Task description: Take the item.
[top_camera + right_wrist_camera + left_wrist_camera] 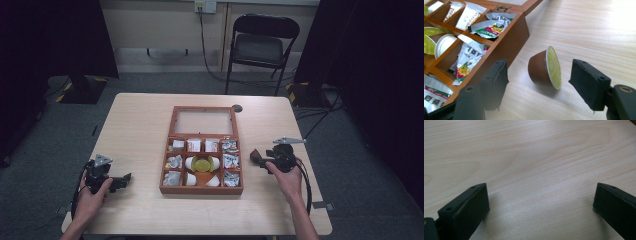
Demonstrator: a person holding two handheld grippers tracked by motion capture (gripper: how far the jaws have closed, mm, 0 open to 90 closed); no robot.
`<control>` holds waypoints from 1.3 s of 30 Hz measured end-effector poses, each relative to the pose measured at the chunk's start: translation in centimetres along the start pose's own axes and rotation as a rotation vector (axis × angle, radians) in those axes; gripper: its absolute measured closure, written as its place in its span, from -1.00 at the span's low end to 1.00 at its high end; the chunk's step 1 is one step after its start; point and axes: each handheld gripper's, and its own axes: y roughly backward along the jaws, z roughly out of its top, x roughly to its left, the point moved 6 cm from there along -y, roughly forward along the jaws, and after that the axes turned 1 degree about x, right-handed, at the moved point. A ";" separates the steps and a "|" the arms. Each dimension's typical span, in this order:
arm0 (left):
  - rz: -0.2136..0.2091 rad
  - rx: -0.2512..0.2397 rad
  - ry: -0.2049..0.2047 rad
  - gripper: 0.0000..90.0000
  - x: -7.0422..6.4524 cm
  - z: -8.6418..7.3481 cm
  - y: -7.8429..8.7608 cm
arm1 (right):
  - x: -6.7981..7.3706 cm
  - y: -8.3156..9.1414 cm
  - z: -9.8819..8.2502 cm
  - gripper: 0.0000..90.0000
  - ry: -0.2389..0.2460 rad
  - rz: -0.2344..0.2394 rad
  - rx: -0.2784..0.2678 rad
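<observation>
1. Pale wood-grain bench (135,130) carries a partitioned wooden box (201,189).
2. Brown capsule (544,68), tapered with a glossy yellow-green foil lid, lies on its side at the box's 3 o'clock.
3. Right claw (537,82) straddles it, jaws apart, not touching; axis runs jaw to jaw.
4. Left claw (540,200) wide open, empty.

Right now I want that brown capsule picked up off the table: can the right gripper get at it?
Probably yes. The brown capsule lies on its side on the table between the open jaws of the right gripper, with nothing over it; the wooden box stands just beside it.
</observation>
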 end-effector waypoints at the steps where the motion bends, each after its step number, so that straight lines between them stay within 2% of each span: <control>1: -0.001 0.000 0.000 -1.00 0.0 0.0 0.0 | 0.0 0.2 0.0 -0.34 0.001 -0.005 -0.004; 8: -0.002 0.002 -0.001 -1.00 0.0 0.0 0.0 | 0.5 1.3 -0.3 -0.43 0.018 -0.006 -0.023; 13: 0.000 0.000 -0.001 -1.00 0.0 0.0 0.0 | 0.6 2.4 -1.0 -0.56 0.005 -0.020 -0.028; 21: 0.000 0.000 0.000 -1.00 0.0 0.0 0.0 | 0.2 4.4 -2.3 -0.55 0.002 -0.047 -0.040; 31: 0.000 0.000 0.000 -1.00 0.0 0.0 0.0 | -1.1 5.4 -5.1 -0.58 -0.038 -0.085 -0.014; 35: -0.001 0.000 0.000 -1.00 0.0 0.0 0.0 | -2.2 5.6 -6.6 -0.58 -0.054 -0.117 0.007; 39: 0.000 0.000 0.000 -1.00 0.0 0.0 0.0 | -3.5 5.3 -8.0 -0.59 -0.058 -0.180 0.041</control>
